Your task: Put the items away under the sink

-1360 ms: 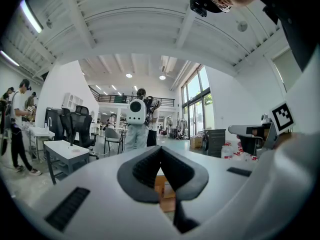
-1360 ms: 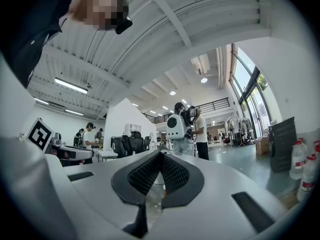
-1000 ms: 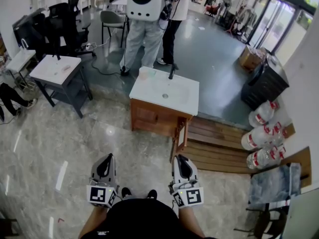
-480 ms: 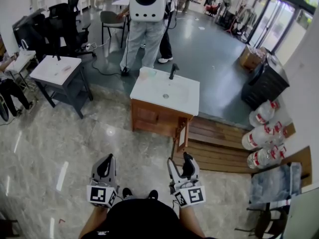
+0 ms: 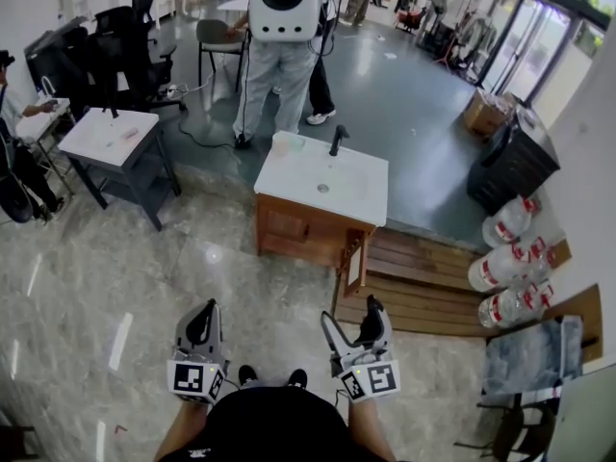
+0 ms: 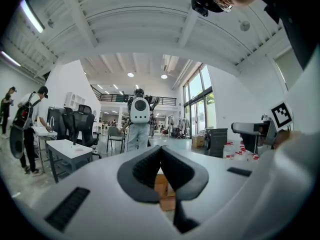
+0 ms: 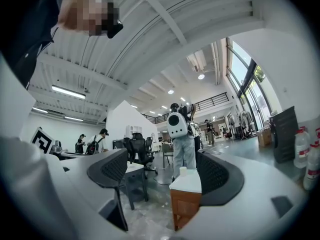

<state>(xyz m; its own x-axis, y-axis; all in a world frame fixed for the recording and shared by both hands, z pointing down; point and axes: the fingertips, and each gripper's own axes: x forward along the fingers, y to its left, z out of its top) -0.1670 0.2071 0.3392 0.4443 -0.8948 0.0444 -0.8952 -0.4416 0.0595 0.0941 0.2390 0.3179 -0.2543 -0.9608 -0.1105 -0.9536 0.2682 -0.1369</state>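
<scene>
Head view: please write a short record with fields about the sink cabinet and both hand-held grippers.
sink cabinet: wooden, with a white basin top; stands on the floor ahead of the person
door: appears to stand open at the cabinet's right front corner
left hand-held gripper: shut, empty
right hand-held gripper: open; jaws have just been opening, nothing between them
nearby: large clear bottles to the right of the cabinet

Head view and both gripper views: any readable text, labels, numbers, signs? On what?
No readable words or numbers in any view.
Red labels on water jugs: print too small to read.
Cubes on left gripper and right gripper: square black-and-white code markers only, no letters.
The right jaws have just been opening, with nothing between them.
</scene>
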